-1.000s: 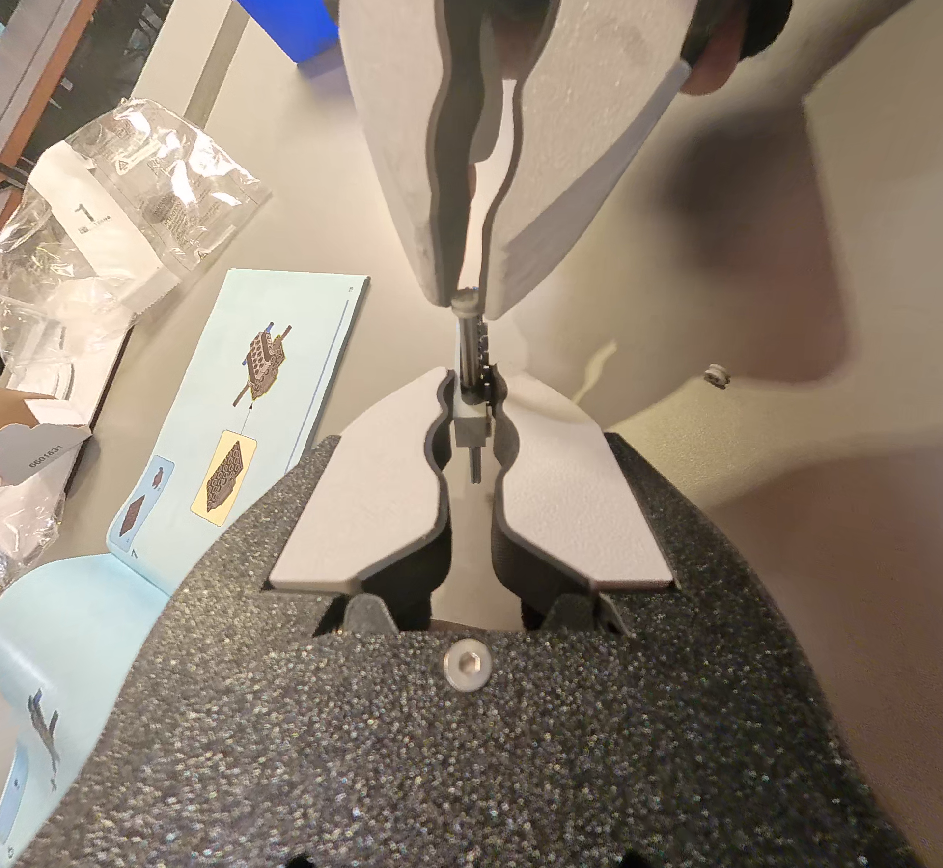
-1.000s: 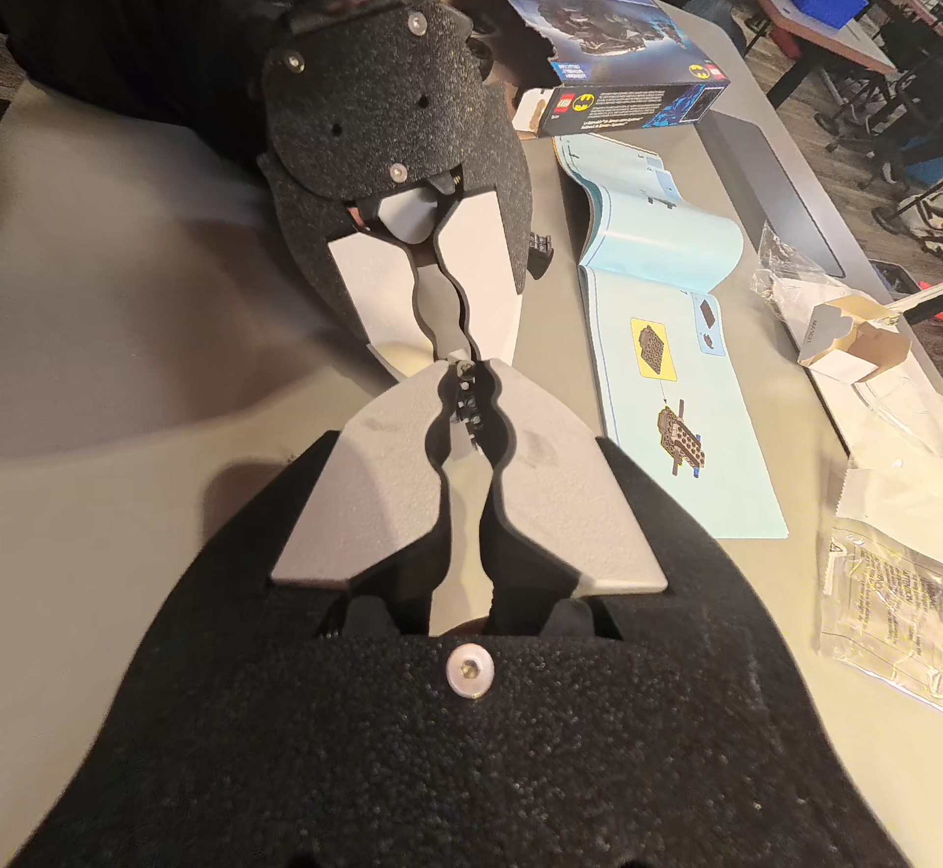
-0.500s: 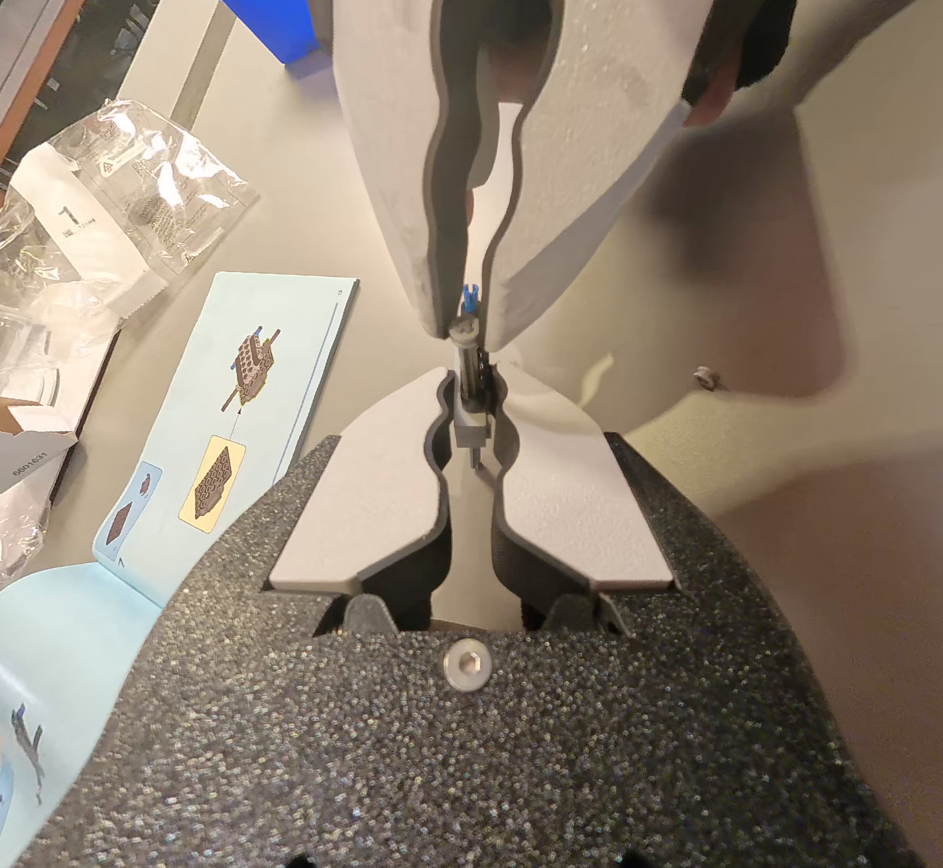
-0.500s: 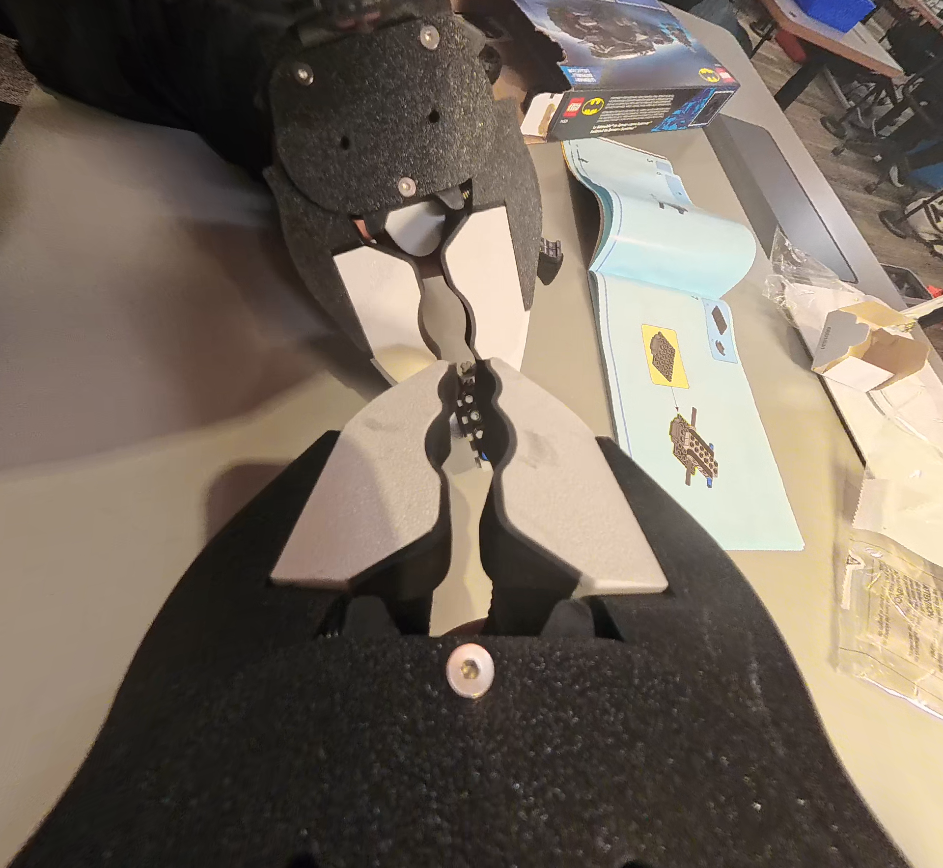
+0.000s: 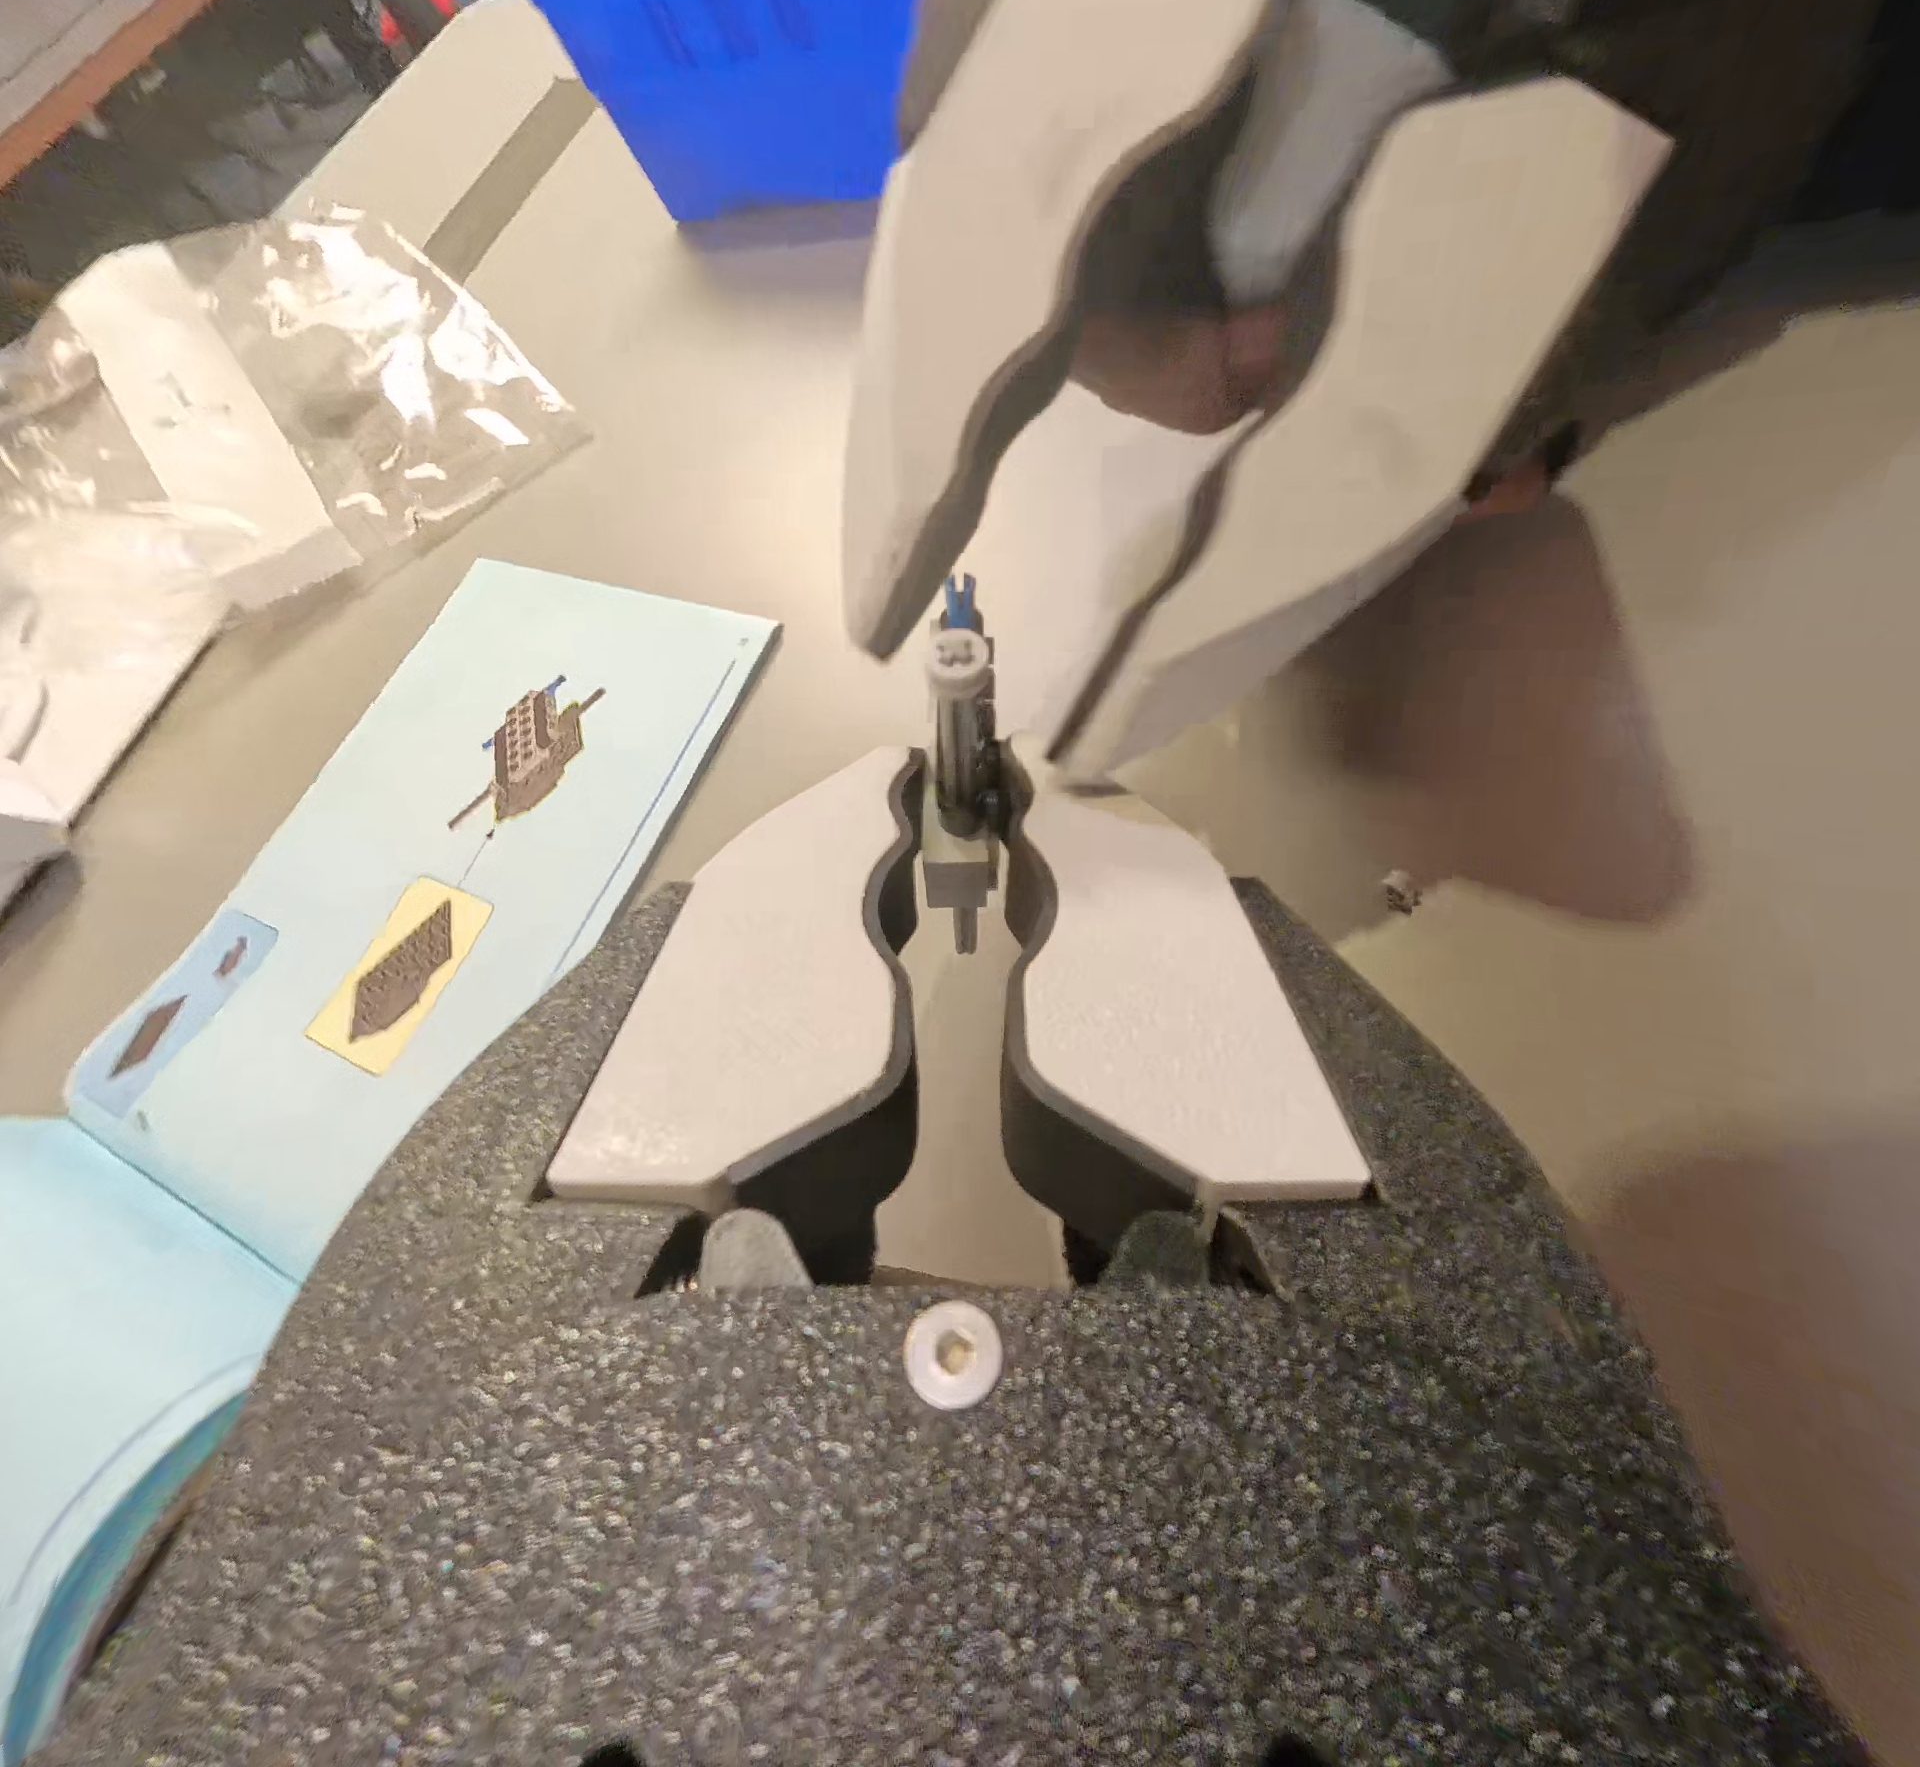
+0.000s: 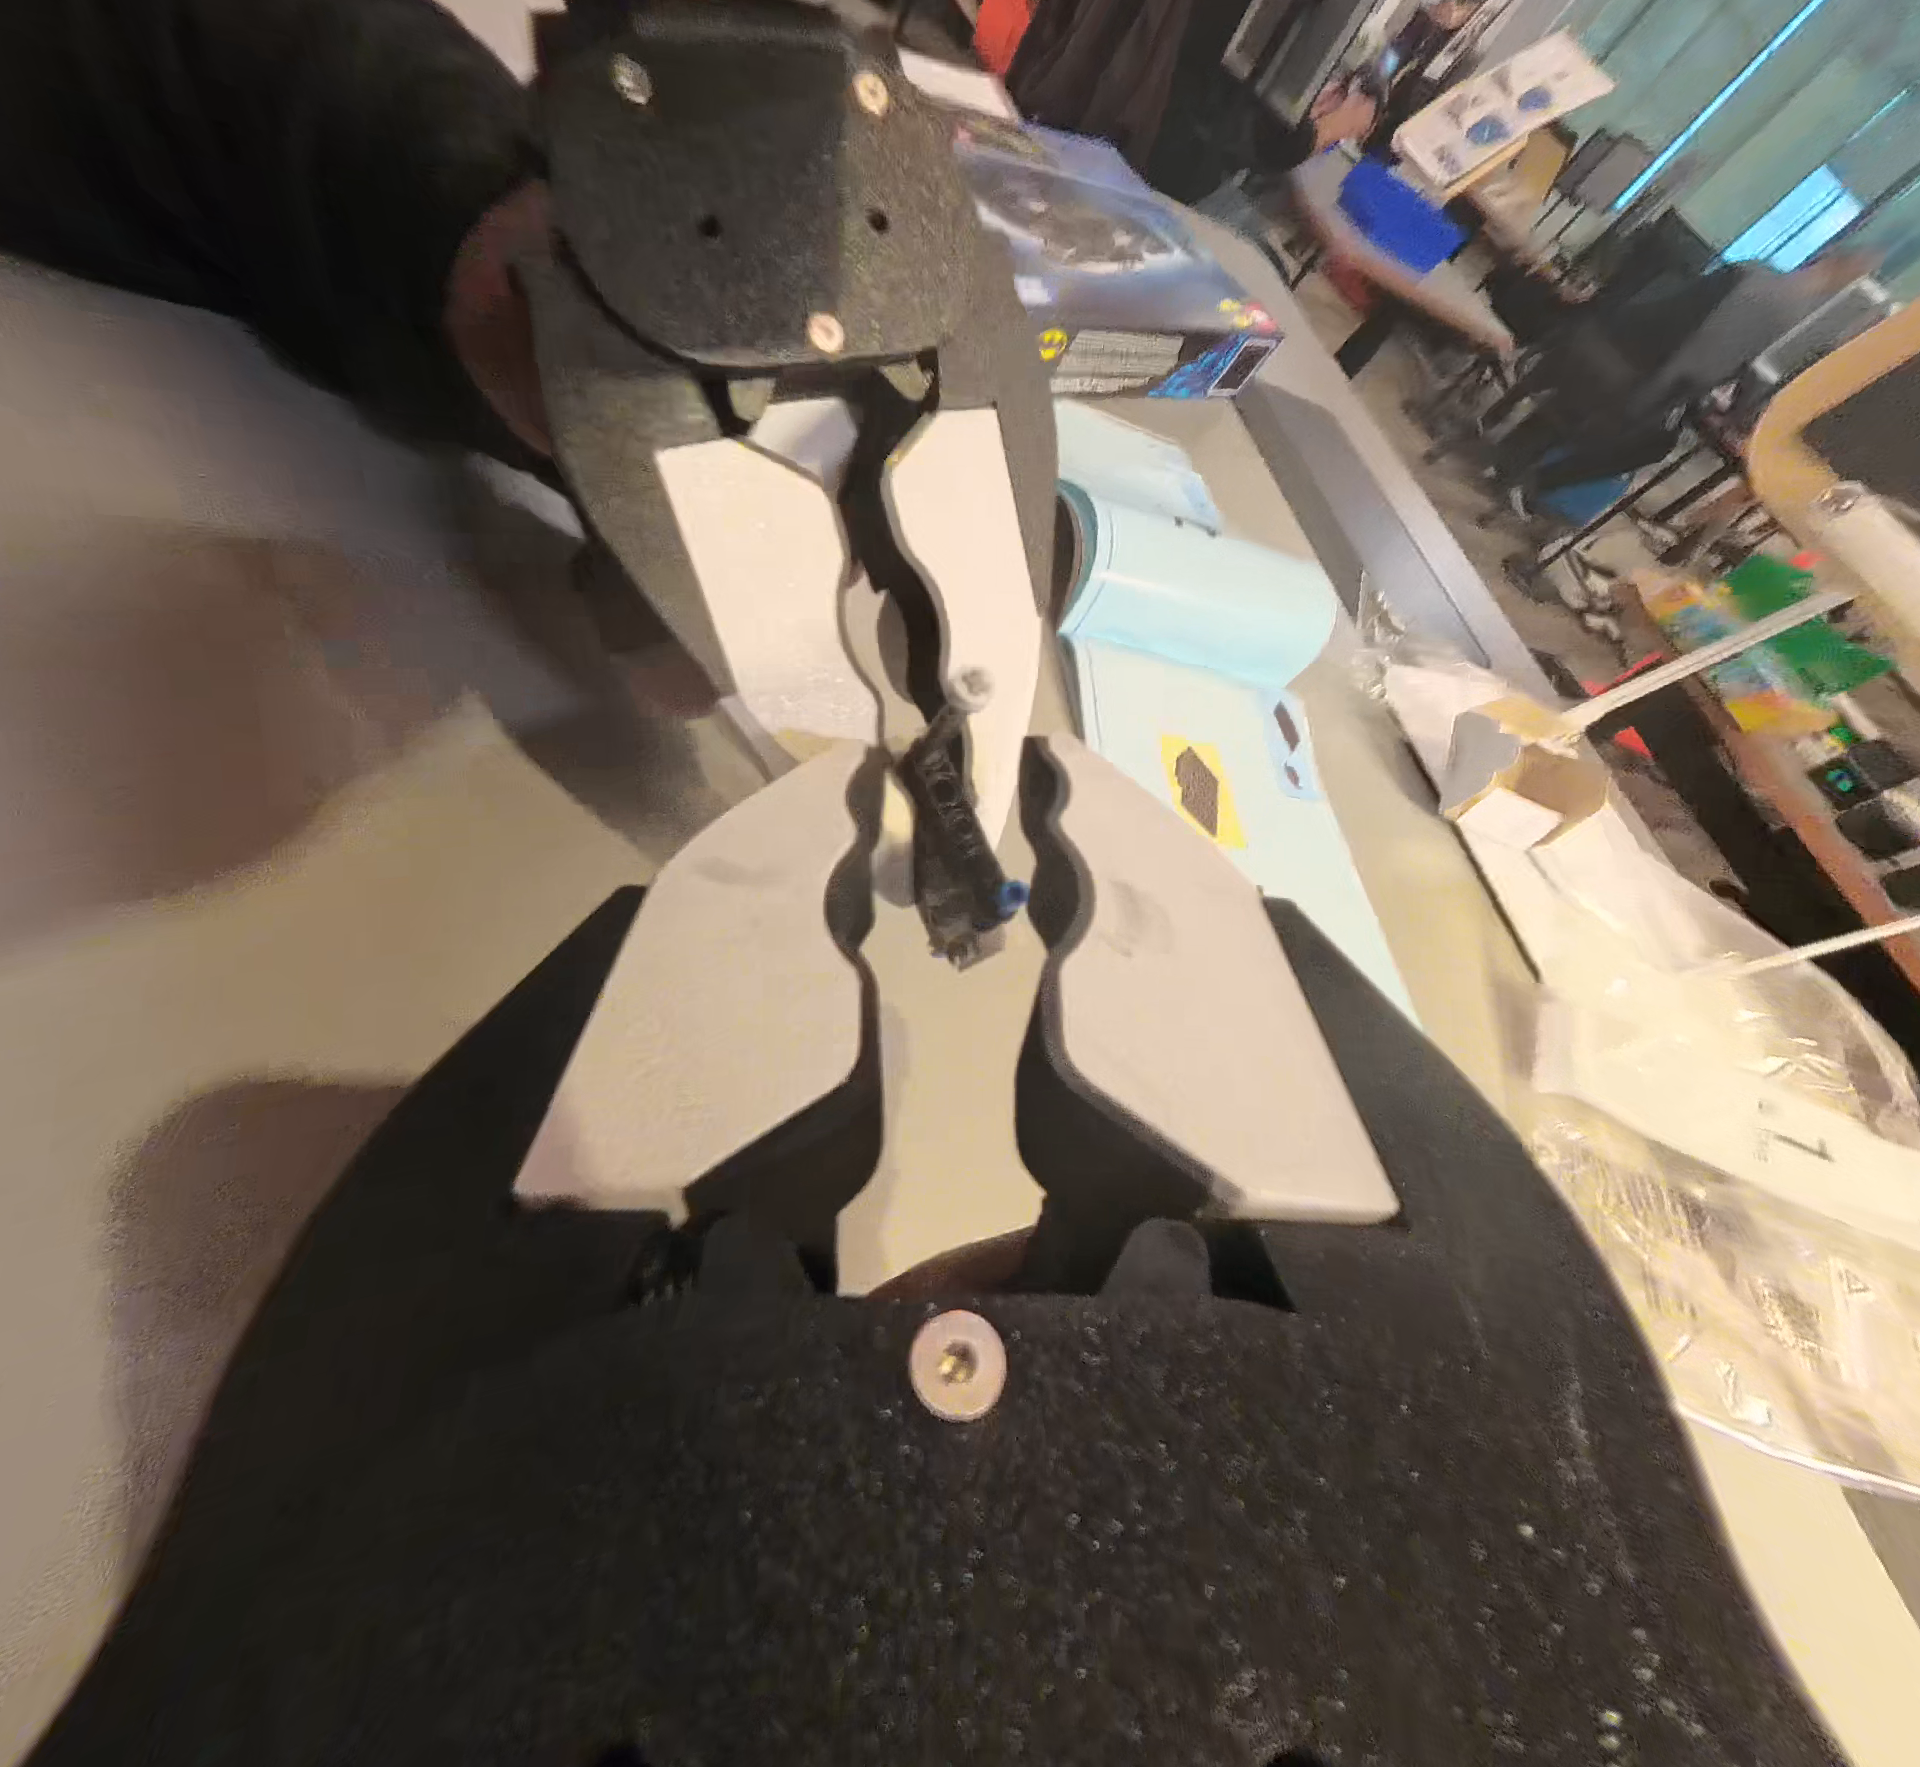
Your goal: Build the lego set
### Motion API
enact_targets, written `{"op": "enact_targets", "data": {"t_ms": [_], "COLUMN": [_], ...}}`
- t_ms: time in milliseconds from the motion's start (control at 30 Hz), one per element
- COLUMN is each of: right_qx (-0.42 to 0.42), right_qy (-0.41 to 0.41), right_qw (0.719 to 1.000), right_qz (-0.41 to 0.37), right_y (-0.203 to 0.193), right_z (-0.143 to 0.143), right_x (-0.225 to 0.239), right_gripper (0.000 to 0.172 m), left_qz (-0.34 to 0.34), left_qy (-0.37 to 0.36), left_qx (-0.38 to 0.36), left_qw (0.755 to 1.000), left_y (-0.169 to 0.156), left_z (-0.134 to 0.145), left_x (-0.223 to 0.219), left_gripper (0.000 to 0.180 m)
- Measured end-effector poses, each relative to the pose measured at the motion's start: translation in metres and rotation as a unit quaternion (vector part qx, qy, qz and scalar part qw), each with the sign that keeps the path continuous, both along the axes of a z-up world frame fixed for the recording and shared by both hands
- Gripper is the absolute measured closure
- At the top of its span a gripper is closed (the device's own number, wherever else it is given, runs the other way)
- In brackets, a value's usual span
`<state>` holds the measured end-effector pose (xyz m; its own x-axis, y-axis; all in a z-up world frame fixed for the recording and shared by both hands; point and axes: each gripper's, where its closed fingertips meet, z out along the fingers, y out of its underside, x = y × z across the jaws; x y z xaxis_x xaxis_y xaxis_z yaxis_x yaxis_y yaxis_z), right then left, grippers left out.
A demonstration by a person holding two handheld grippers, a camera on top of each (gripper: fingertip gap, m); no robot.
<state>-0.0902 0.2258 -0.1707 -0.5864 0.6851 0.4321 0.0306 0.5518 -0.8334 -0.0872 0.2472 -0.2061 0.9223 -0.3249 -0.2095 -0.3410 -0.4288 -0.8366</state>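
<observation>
My left gripper (image 5: 961, 782) is shut on a small brick assembly (image 5: 961, 751): a grey block with a thin axle, a dark beam, a grey bush on top and a blue pin. My right gripper (image 5: 977, 694) hangs over it from above with its fingers apart. In the right wrist view my right gripper (image 6: 951, 761) is open. The dark beam of the assembly (image 6: 951, 834) stands between its pads with a gap on each side. The left gripper (image 6: 935, 689) holds the assembly's far end there.
A light blue instruction booklet (image 5: 468, 834) lies open on the beige table (image 5: 727, 491). There are clear plastic bags (image 5: 312, 367), a blue bin (image 5: 748, 24), a printed set box (image 6: 1122, 304) and a small cardboard box (image 6: 1527, 761). A tiny grey piece (image 5: 1397, 889) lies on the table. Less than 4 cm separates the two grippers' tips. About 9 centimetres separates my left fingertips from the tiny grey piece (image 5: 1397, 889).
My right gripper was shut on the assembly's top end; its fingers have spread and let go. The left gripper keeps its hold. The right gripper has tilted and shifted to the right.
</observation>
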Motion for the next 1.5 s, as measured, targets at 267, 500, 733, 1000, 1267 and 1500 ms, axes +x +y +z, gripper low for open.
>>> {"op": "enact_targets", "data": {"t_ms": [267, 500, 733, 1000, 1267, 1500], "right_qx": [0.007, 0.123, 0.251, 0.286, 0.235, 0.107], "right_qy": [0.029, 0.106, 0.154, 0.122, 0.109, 0.097], "right_qw": [0.999, 0.985, 0.955, 0.949, 0.960, 0.963], "right_qz": [-0.034, -0.054, -0.044, -0.059, -0.110, -0.226], "right_y": [0.015, 0.017, 0.006, 0.006, 0.014, 0.047], "right_z": [0.005, -0.001, -0.014, -0.035, -0.037, -0.018], "right_x": [-0.008, -0.012, -0.012, -0.015, -0.024, -0.031], "right_gripper": [0.130, 0.126, 0.125, 0.133, 0.136, 0.136], "left_qz": [-0.001, -0.004, 0.004, 0.026, 0.041, 0.030], "left_qy": [-0.308, -0.439, -0.424, -0.365, -0.339, -0.366], "left_qx": [-0.029, -0.034, -0.075, -0.098, -0.061, 0.078], "left_qw": [0.951, 0.898, 0.903, 0.925, 0.938, 0.927], "left_y": [-0.006, -0.008, -0.007, -0.005, 0.000, 0.005], "left_z": [0.018, 0.025, 0.009, -0.008, -0.006, 0.032], "left_x": [-0.006, -0.011, -0.001, 0.001, -0.003, -0.015], "left_gripper": [0.169, 0.169, 0.169, 0.169, 0.165, 0.138]}}
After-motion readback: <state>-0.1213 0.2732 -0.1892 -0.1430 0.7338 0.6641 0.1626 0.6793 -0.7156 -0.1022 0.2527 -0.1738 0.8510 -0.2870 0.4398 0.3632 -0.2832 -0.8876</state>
